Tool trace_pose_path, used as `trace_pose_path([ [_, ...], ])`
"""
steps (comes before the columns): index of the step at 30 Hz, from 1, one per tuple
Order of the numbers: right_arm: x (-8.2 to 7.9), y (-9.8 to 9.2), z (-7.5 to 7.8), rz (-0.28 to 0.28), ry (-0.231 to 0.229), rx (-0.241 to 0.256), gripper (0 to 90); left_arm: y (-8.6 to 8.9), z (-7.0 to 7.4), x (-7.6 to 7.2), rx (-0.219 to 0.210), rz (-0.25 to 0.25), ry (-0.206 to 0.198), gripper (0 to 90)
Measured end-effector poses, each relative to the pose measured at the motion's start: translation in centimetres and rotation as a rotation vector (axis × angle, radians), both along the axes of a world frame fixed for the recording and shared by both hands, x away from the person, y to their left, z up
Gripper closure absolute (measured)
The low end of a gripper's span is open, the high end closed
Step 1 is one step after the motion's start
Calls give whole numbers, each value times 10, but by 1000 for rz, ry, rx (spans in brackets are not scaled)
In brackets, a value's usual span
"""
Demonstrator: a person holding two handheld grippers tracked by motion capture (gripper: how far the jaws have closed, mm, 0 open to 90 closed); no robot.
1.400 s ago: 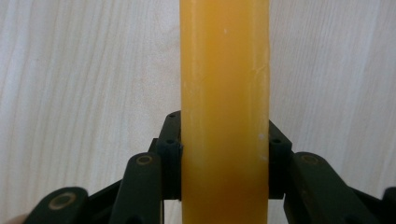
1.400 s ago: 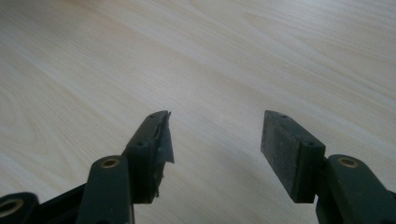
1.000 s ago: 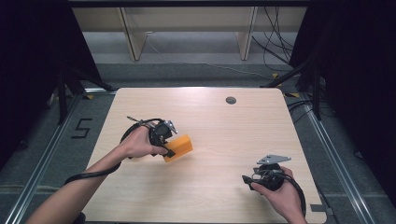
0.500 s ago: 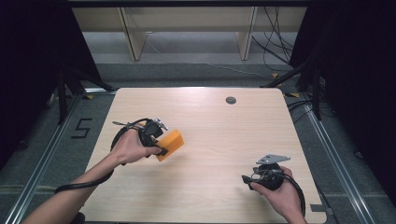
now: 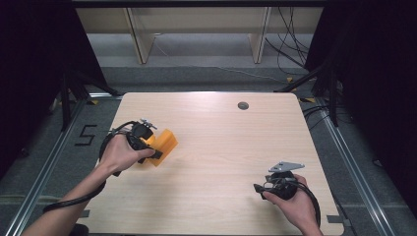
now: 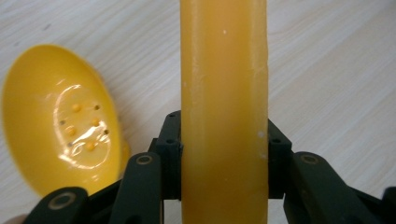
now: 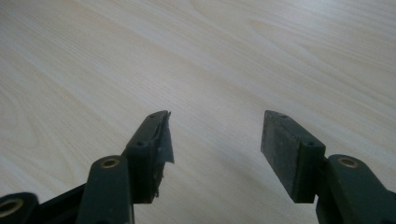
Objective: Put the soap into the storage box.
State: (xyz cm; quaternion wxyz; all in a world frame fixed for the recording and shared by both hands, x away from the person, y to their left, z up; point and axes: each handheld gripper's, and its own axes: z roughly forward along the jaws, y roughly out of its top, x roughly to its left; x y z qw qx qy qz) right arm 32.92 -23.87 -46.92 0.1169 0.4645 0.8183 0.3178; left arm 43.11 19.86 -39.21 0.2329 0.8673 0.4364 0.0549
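Note:
My left gripper (image 5: 156, 150) is at the left side of the wooden table (image 5: 226, 147), shut on an orange-yellow object (image 5: 166, 144) that sticks out to its right. In the left gripper view the jaws of that gripper (image 6: 224, 154) clamp a thick upright yellow bar (image 6: 224, 84). A glossy yellow oval bowl with small holes (image 6: 60, 121) shows just left of it; I cannot tell if the two are joined. My right gripper (image 5: 260, 189) is at the near right, open. Its jaws (image 7: 215, 135) hold nothing and hover over bare wood.
A small dark round grommet (image 5: 243, 105) sits in the tabletop near the far edge. Metal rails (image 5: 354, 172) run along both sides of the table. Cables (image 5: 290, 54) lie on the floor beyond the far right corner, by a wooden shelf (image 5: 196, 34).
My left gripper has carried the orange-yellow object leftward and slightly farther away across the table. The right gripper has stayed in place, still open.

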Motion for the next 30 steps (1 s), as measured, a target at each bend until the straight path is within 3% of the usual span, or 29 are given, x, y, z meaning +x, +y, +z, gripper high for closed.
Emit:
trace_pose_path([
  [1,1,-1,-1,13,-13,-11,427,3,1,0,-11,30,-5,605],
  [3,0,0,0,2,6,2,427,10,3,0,-23,61,-8,605],
  [5,0,0,0,3,2,1,427,13,5,0,-14,77,-10,605],
  [6,1,-1,0,15,0,-18,427,16,6,1,-12,87,-6,605],
  [11,1,1,0,-1,14,3,427,29,9,2,-36,168,20,606],
  [13,1,0,-1,9,3,-4,427,35,11,3,-36,233,23,606],
  [15,1,1,0,-3,15,5,427,38,11,5,-34,246,30,605],
  [16,1,2,0,-1,15,4,427,41,11,8,-40,296,38,605],
  [19,1,2,0,3,12,3,427,47,10,13,-22,335,49,606],
  [24,2,2,0,2,14,6,427,53,5,24,7,351,49,605],
  [25,2,1,0,16,12,-25,427,53,4,26,7,355,48,606],
  [26,2,1,0,16,12,-25,427,53,4,26,7,355,48,605],
  [27,3,1,-1,18,-6,-6,427,53,3,27,6,365,46,605],
  [28,2,2,0,8,8,-3,427,52,2,30,29,396,51,605],
  [29,2,1,1,9,15,-15,427,52,2,32,34,395,49,605],
  [30,2,2,0,6,4,6,427,51,1,33,33,402,50,605],
])
